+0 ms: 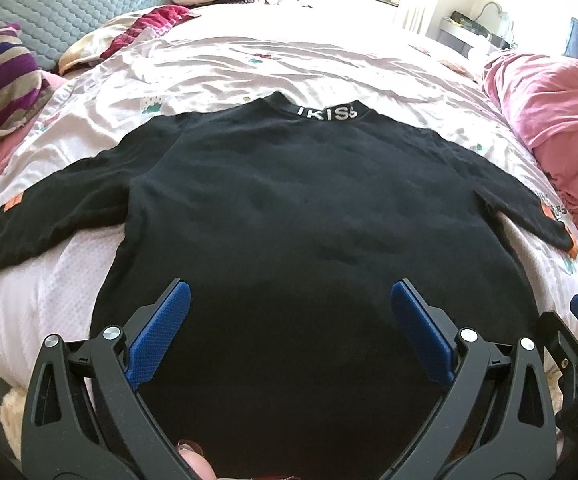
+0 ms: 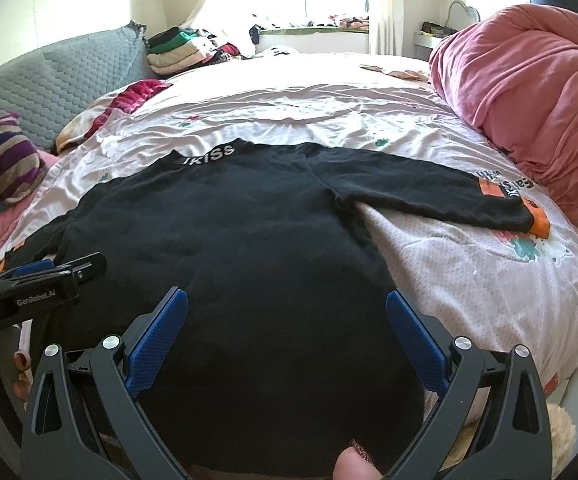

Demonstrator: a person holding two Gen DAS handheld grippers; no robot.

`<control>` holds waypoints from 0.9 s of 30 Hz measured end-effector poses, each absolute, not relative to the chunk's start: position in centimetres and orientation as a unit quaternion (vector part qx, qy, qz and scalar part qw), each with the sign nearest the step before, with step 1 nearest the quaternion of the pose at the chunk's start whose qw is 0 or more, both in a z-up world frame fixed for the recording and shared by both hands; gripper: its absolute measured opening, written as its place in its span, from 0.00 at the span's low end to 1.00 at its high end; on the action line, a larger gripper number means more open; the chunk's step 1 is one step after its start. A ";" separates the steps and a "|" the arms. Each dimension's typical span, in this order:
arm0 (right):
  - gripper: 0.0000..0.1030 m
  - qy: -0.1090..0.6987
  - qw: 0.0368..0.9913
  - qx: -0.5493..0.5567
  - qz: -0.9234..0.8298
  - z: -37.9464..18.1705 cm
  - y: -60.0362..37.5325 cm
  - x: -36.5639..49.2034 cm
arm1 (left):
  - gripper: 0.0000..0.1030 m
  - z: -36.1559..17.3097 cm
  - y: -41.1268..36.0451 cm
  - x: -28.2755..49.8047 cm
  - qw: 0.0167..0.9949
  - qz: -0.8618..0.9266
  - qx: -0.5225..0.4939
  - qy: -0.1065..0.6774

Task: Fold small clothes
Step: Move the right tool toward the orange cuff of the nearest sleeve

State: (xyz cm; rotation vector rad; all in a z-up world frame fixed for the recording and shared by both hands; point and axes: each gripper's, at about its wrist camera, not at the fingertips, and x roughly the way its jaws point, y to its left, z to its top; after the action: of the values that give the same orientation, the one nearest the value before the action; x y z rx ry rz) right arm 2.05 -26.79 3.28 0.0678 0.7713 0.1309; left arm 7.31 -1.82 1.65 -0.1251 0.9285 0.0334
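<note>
Both grippers, left (image 1: pixel 290 338) & right (image 2: pixel 287 344), fingers spread over 1 black sweater (image 1: pixel 289 200) w/ 2 sleeves out.

Sweater collar (image 2: pixel 209 155): "IKISS". Left gripper (image 2: pixel 41 300) body: "GenRobot.AI".

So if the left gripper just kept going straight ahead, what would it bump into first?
Most likely the black sweater. The left gripper is open and points over the sweater's lower part toward its collar, so its fingers would probably meet the black fabric first. How high it hovers above the cloth is hard to tell.
</note>
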 end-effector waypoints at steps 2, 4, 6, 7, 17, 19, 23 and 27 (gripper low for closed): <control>0.96 0.377 0.924 0.038 0.055 3.4 -27.5 2.7 | 0.92 1.8 -2.0 7.8 0.893 0.017 -0.060 0.447; 0.96 0.376 0.924 0.046 0.046 3.5 -28.3 3.3 | 0.92 1.9 -2.1 8.5 0.893 0.016 -0.061 0.446; 0.96 0.377 0.924 0.049 0.037 3.5 -29.1 3.9 | 0.92 2.1 -2.3 9.1 0.893 0.016 -0.063 0.445; 0.96 0.378 0.924 0.050 0.034 3.5 -29.4 4.2 | 0.92 2.2 -2.4 9.5 0.893 0.015 -0.063 0.445; 0.96 0.399 0.914 0.064 -0.021 2.3 -33.4 7.0 | 0.92 2.6 -3.8 12.1 0.894 0.009 -0.059 0.444; 0.96 0.403 0.912 0.067 -0.034 2.0 -34.3 7.6 | 0.92 2.6 -4.3 12.8 0.894 0.005 -0.059 0.444; 0.96 0.408 0.908 0.081 -0.051 1.6 -35.7 8.9 | 0.92 2.4 -5.1 13.9 0.893 -0.001 -0.055 0.446; 0.96 0.412 0.904 0.093 -0.066 1.5 -36.8 10.1 | 0.92 1.8 -6.2 15.2 0.889 -0.010 -0.052 0.455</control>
State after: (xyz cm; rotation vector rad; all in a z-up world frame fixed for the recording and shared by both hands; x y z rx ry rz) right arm 10.15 -36.84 1.47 0.1912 0.8519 -0.1367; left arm 15.16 -6.23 1.83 -0.1087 0.9459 -0.0212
